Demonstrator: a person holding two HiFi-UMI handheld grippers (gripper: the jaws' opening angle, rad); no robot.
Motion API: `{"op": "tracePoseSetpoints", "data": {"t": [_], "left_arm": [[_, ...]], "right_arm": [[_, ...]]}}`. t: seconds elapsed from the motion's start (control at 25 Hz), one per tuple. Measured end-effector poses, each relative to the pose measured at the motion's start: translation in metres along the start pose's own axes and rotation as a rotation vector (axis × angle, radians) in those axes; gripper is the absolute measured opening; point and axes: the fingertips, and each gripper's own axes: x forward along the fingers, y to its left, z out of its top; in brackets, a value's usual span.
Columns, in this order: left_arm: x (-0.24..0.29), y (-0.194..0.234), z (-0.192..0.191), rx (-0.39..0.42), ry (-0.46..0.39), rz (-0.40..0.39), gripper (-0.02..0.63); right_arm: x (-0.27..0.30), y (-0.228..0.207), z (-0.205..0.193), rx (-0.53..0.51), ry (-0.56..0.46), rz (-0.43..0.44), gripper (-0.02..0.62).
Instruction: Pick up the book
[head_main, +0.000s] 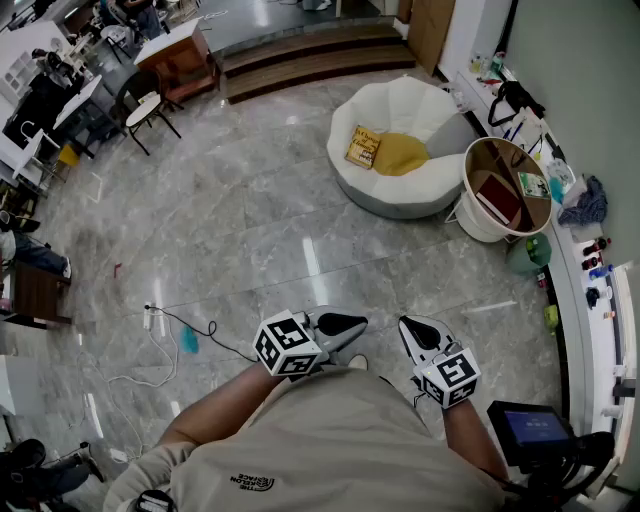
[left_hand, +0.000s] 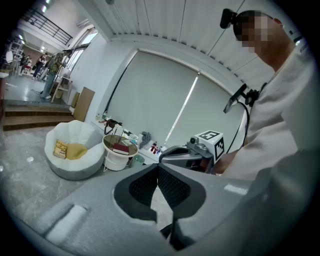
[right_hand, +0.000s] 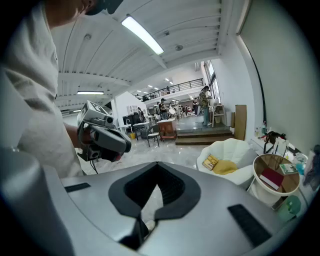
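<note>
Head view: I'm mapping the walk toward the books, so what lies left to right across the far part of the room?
Chair with white seat, yellow book, yellow cushion, dark red book, blue cloth.

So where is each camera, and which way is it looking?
Head view: on the person's head, looking down at the floor, the left gripper, the right gripper and the shirt.
Left gripper view: on the left gripper, facing the window blind; the right gripper shows.
Right gripper view: on the right gripper, facing the stairs; the left gripper shows.
All share the white chair.
</note>
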Motion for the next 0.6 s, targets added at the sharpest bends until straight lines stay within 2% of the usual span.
{"op": "tracePoseSetpoints", "data": {"t": [0.32, 0.6], "left_arm": [[0.013, 0.005, 0.002, 0.007, 0.016, 0.056, 0.008], [0.014, 0.04, 0.011, -0.016, 0.007, 0.101, 0.008]], "right_arm": [[-0.019, -0.022, 0.008, 0.02, -0.056, 0.006, 0.012], [0.005, -0.034, 0.006, -0.002, -0.037, 0.018, 0.017]]}}
